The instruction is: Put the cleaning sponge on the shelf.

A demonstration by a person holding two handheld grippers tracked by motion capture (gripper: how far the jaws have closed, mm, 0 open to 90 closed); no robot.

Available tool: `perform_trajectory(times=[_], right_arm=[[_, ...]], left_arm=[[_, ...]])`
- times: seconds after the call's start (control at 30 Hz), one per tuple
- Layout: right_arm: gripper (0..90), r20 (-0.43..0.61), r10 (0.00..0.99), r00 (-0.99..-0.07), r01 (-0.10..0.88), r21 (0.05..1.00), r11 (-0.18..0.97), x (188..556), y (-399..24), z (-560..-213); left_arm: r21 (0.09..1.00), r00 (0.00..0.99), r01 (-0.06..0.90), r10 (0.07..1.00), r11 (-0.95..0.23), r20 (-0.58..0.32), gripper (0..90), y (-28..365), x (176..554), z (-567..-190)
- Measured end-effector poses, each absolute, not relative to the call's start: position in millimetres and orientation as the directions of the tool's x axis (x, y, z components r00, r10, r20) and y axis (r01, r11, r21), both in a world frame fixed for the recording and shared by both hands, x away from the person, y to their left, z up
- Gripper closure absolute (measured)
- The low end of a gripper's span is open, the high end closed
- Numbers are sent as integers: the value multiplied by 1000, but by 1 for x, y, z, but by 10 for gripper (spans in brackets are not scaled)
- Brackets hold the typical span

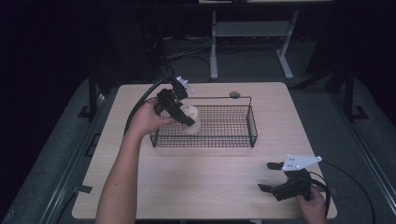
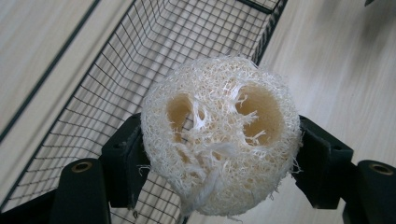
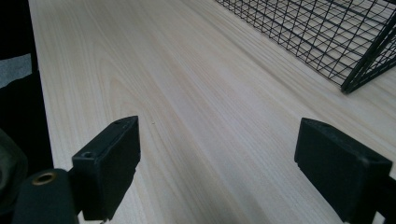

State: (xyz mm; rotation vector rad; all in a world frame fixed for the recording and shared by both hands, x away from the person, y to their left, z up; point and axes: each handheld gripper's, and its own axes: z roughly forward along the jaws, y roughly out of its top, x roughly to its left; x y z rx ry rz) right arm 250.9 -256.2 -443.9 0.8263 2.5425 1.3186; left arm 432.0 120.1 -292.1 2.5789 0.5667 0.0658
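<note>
A cream loofah sponge with two large holes is clamped between the jaws of my left gripper. In the high view that left gripper holds the loofah over the left end of the black wire basket, about at rim height. My right gripper stands open near the table's front right corner, with nothing between its fingers. In the right gripper view the basket's corner lies ahead to the upper right.
The light wooden table carries the basket across its middle. A small dark round thing sits by the basket's far rim. Beyond the table stand a white desk frame and cables on a dark floor.
</note>
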Motion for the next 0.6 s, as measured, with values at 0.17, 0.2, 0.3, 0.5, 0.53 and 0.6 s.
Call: perform_trajectory(times=[0.17, 0.2, 0.3, 0.5, 0.53, 0.6], right_arm=[[137, 110, 541, -834, 401, 794, 457, 251, -257, -444], [137, 110, 541, -834, 401, 794, 457, 251, -257, -444], [137, 115, 545, -831, 405, 796, 449, 251, -259, -443], [138, 112, 545, -831, 403, 796, 451, 251, -259, -443], [138, 112, 545, -831, 403, 796, 451, 251, -259, -443], [138, 113, 545, -831, 403, 797, 450, 251, -259, -443]], left_arm=[[509, 904, 393, 421, -765, -65, 280, 120, 439, -291], [509, 904, 393, 421, -765, -65, 280, 120, 439, -291], [504, 902, 399, 428, -766, -63, 280, 119, 442, -294], [512, 895, 407, 443, -757, -56, 279, 122, 450, -298], [515, 894, 409, 445, -754, -57, 279, 123, 452, -300], [508, 889, 417, 454, -754, -56, 279, 123, 454, -302]])
